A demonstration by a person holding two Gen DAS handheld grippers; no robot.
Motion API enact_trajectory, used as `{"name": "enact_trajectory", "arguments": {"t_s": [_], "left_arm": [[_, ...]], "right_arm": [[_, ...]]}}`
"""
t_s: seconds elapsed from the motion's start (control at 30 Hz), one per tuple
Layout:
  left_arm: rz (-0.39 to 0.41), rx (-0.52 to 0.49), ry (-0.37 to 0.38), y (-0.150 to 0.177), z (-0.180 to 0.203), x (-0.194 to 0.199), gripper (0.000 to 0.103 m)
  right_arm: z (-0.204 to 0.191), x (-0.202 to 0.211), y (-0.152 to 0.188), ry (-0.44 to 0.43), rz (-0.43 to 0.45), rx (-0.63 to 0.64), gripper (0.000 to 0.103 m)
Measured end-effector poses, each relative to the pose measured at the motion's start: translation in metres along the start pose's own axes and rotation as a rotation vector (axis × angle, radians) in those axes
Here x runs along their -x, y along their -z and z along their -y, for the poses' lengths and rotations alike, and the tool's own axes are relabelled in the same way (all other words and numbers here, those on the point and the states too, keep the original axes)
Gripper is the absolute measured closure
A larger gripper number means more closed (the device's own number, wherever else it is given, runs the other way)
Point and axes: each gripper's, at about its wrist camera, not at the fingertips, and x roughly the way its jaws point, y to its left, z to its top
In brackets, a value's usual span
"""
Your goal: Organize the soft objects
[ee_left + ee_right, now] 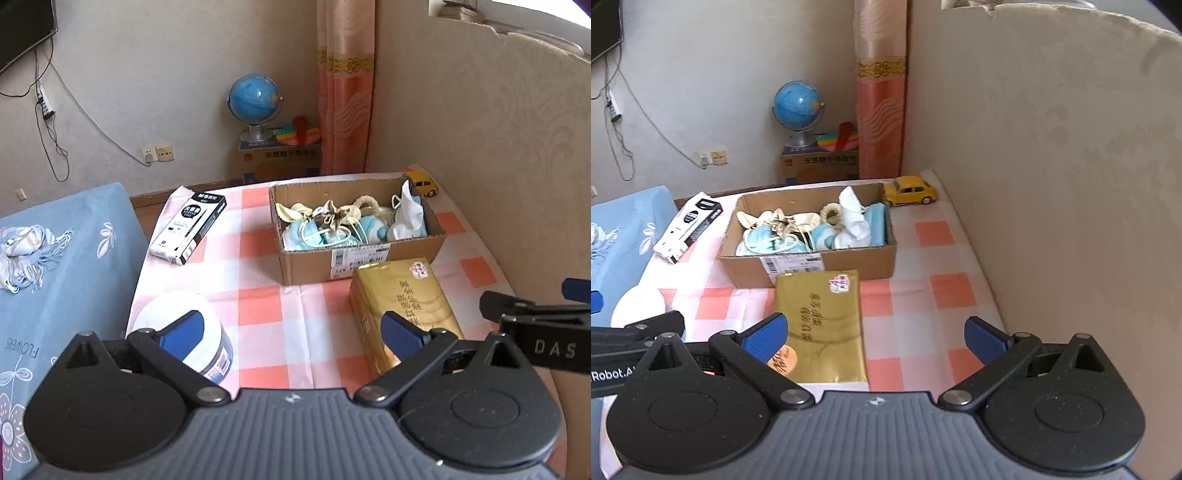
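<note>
Two claws hang over the checked tablecloth (pixel 295 295), and both stand wide apart with nothing between them: the left claw (pixel 291 328) and the right claw (pixel 875 338). The cardboard box (pixel 354 258) sits toward the far edge of the tabletop, and the soft things (pixel 332 225) lie heaped inside it, blue, white and cream. A gold box (pixel 820 325) lies just in front of it. The right view shows the whole yellow toy car (pixel 910 190) at the far right corner; the left view shows only part of it. Only the left view shows the whole white tub (pixel 184 332) near the left edge and a scarf (pixel 26 247) on the blue bed cover (pixel 74 295). A black and white box (pixel 188 229) lies near the far left corner.
</note>
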Motion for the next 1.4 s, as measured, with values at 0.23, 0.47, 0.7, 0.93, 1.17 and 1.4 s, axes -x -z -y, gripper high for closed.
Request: {"name": "enact_trajectory", "arguments": {"t_s": [0.23,0.47,0.7,0.93,1.17,1.4], "left_arm": [[-0.005,0.011,-0.004,0.0039,0.0006,0.0034,0.001],[-0.007,0.014,-0.004,0.0036,0.0015,0.0031,0.001],[-0.003,0.015,-0.007,0.004,0.0015,0.0038,0.001],[-0.002,0.017,-0.009,0.0042,0.0017,0.004,0.002],[-0.005,0.023,-0.009,0.0041,0.0029,0.0057,0.002],[-0.003,0.021,-0.005,0.0047,0.0038,0.0069,0.001]], "right_arm": [[-0.0007,-0.0004,0.007,-0.012,-0.017,-0.015,0.0],[0.0011,0.0002,0.0065,-0.016,-0.017,-0.024,0.0],[0.001,0.0012,0.0058,-0.012,-0.013,-0.022,0.0],[0.0006,0.0008,0.0063,-0.01,-0.008,-0.022,0.0],[0.0006,0.0018,0.0063,-0.004,-0.007,-0.022,0.0],[0.0006,0.001,0.0072,0.003,-0.013,-0.025,0.0]]}}
